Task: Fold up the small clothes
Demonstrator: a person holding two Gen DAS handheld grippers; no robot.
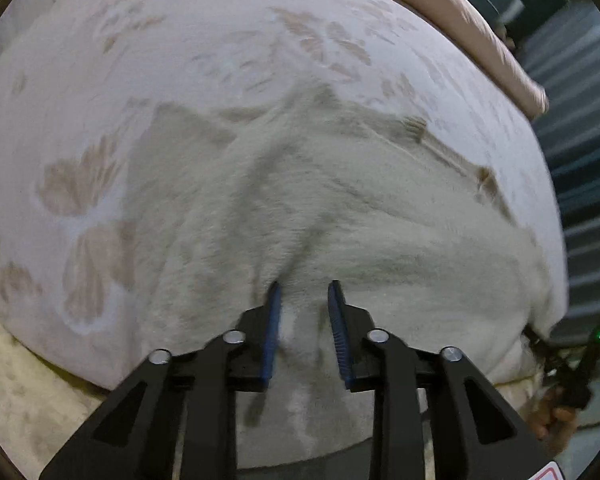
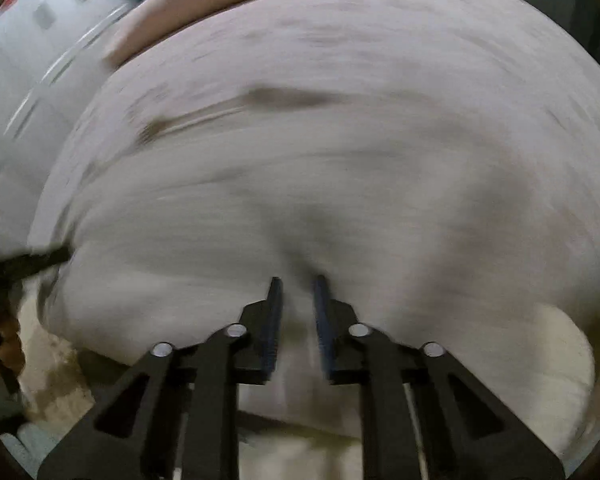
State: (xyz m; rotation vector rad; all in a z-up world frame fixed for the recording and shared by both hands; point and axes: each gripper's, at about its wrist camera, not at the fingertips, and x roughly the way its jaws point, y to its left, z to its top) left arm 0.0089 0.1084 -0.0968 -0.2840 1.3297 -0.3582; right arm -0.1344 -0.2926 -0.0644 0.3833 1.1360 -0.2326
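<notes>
One cream garment (image 1: 340, 216), two tools (image 1: 303, 292) (image 2: 298, 284)

Cream fuzzy garment (image 1: 340, 208) lies rumpled on floral bedspread (image 1: 100, 80)

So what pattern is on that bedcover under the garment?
Pale bedcover with faded tan flower and leaf prints, clearest in the left wrist view.

Bed w/ floral sheet (image 1: 228, 52), pinkish pillow (image 1: 472, 28) at far edge, prob. dark slatted wall (image 1: 580, 184) behind, dim light.
</notes>
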